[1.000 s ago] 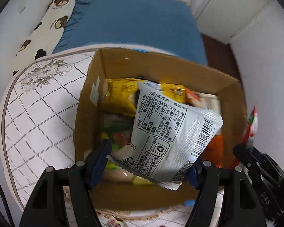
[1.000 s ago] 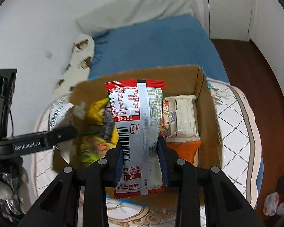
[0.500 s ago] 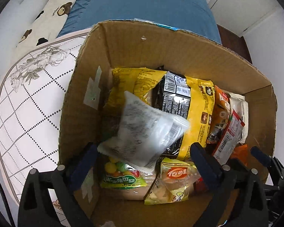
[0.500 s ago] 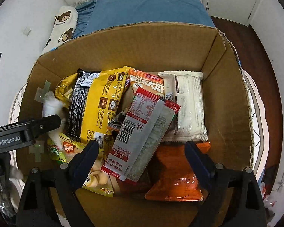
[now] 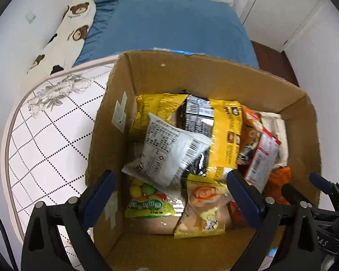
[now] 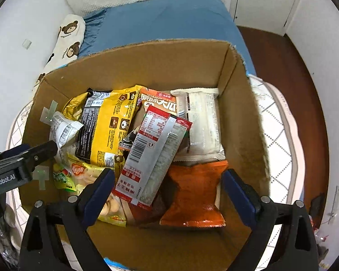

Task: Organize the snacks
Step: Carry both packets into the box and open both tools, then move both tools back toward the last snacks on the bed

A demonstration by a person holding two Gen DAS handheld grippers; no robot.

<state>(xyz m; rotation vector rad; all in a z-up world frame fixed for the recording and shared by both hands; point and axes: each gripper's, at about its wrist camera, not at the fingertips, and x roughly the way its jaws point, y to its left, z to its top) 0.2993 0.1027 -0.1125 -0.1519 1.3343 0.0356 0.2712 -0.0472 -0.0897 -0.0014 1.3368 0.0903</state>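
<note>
Both grippers point steeply down into the cardboard box (image 5: 214,79), which fills the centre of each wrist view.

Left gripper (image 5: 169,194): jaws spread wide, nothing between the pads. Silver-white packet (image 5: 167,151) lies loose on the pile just above the jaws in frame, centre-left, tilted, resting on the yellow-black bag (image 5: 217,135). Green candy bag (image 5: 147,203) and a yellow biscuit packet (image 5: 203,210) sit lower centre between the fingers but untouched.

Right gripper (image 6: 168,194): its jaws have just been opening, now wide apart, pads clear of everything. Red-silver packet (image 6: 156,155) lies diagonally on the heap at centre, its lower end between the fingers, not pinched. Orange packet (image 6: 194,194) lower right of centre, white packet (image 6: 201,124) upper right.

Box sits on a white patterned desk (image 5: 45,135); blue bed (image 5: 165,27) across the top.
</note>
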